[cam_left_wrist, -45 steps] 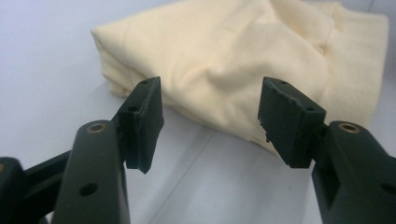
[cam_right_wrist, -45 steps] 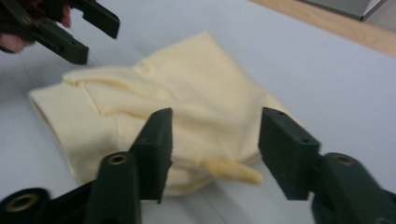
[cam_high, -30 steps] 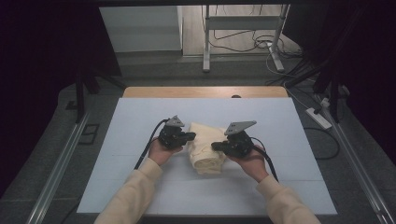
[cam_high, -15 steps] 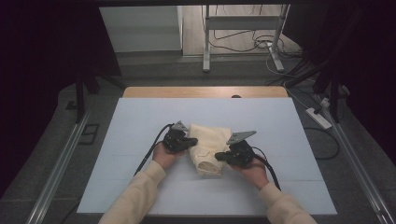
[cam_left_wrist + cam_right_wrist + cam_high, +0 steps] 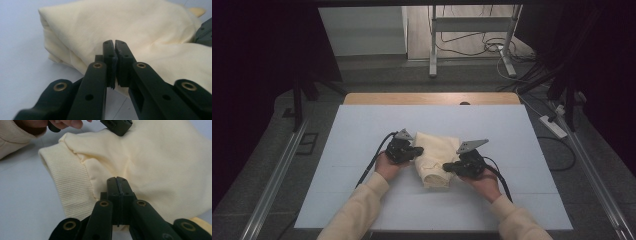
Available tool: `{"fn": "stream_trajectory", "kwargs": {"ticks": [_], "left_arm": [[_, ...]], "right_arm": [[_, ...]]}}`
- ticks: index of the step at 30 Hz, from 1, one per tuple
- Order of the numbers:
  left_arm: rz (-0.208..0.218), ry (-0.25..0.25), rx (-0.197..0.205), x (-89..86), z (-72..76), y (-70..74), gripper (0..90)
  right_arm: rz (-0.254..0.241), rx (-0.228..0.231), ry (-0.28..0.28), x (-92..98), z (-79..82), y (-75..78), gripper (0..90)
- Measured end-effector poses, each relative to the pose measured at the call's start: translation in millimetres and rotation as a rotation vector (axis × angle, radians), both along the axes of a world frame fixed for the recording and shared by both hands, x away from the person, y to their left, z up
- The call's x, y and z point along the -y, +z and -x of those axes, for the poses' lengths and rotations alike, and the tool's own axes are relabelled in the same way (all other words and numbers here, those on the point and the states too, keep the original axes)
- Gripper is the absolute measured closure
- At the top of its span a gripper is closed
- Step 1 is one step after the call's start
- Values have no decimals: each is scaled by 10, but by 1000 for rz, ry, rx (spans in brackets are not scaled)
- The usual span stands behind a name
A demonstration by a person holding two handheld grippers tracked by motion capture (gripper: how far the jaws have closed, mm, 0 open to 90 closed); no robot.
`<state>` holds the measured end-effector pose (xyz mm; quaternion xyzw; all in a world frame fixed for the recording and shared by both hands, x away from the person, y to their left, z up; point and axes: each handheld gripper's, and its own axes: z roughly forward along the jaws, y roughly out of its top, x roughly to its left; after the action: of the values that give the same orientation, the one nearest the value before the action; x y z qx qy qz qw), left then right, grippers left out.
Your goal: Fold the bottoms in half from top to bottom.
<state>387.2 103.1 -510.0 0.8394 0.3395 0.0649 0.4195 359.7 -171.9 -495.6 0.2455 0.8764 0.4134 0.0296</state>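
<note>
A folded cream sweater [image 5: 434, 156] lies in the middle of the pale table sheet [image 5: 362, 130]. My left gripper [image 5: 417, 151] is shut, its tips against the sweater's left side, nothing between the jaws. In the left gripper view the closed tips [image 5: 115, 43] rest on the smooth cream cloth [image 5: 150, 27]. My right gripper [image 5: 448, 166] is also shut, at the sweater's near right side. In the right gripper view its tips [image 5: 117, 180] lie on the cloth beside a ribbed band [image 5: 70, 187]; the other gripper [image 5: 116, 125] and a hand [image 5: 66, 123] show at the top.
The sheet covers a wooden table whose back edge [image 5: 432, 98] shows. Metal rails [image 5: 277, 180] run along the floor at the left. A power strip [image 5: 553, 126] and cables lie at the right, and a stand's legs [image 5: 432, 50] rise behind the table.
The right gripper has come down and a little toward the near edge, settling on the sweater. The left gripper has stayed almost where it was. Both jaws stayed shut.
</note>
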Motion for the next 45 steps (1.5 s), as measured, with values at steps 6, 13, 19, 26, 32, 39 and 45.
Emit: {"fn": "stream_trajectory", "kwargs": {"ticks": [6, 13, 19, 26, 32, 39, 45], "left_arm": [[34, 11, 30, -126, 98, 138, 861], [17, 5, 43, -218, 289, 153, 860], [8, 17, 29, -304, 410, 97, 861], [-2, 37, 21, -451, 607, 36, 843], [11, 61, 23, -632, 774, -6, 622], [8, 106, 9, -857, 937, -69, 486], [16, 125, 3, -964, 1007, -71, 439]], "right_arm": [[-19, 20, -28, 132, -1, 100, 888], [-5, 44, -60, 299, 49, 156, 888], [18, 57, -88, 461, 90, 125, 887], [38, 50, -114, 628, 147, 37, 797], [52, 56, -154, 734, 224, -29, 527], [48, 59, -178, 905, 319, -79, 418], [43, 53, -198, 1056, 353, -114, 400]]}}
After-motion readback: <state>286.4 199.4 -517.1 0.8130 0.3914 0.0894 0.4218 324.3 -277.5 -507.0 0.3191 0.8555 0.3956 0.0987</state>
